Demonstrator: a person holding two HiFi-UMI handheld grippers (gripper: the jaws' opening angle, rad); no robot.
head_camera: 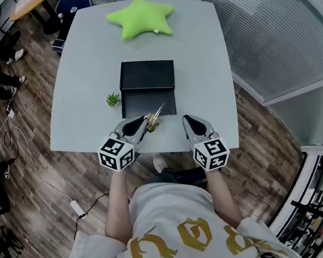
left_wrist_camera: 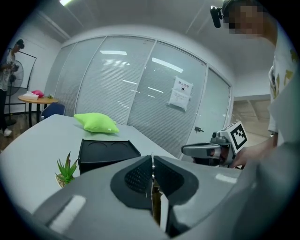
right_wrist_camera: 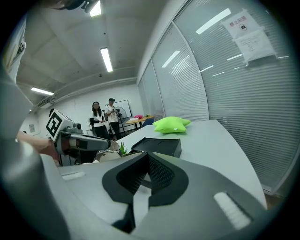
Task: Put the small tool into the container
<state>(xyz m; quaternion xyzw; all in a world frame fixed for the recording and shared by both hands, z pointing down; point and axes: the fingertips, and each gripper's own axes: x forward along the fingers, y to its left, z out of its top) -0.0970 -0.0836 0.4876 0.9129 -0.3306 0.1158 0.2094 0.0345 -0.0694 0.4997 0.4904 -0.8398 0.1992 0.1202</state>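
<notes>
Small tool [head_camera: 155, 118] pinched in L gripper [head_camera: 146, 122], prob. over container [head_camera: 145, 76] edge.

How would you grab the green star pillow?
Pinch one of the green star-shaped cushion's two near points, coming from the near side; those narrow arms stick out that way and should fit a gripper better than the fat middle.

Only the tip of the small brass-coloured pointed tool [head_camera: 156, 117] shows ahead of the left gripper [head_camera: 145, 123]. Its rear is buried between the jaws, and that gripper's own view catches just a thin sliver. The inside of the open black container [head_camera: 146, 101], just beyond that gripper, is too dark to tell.
</notes>
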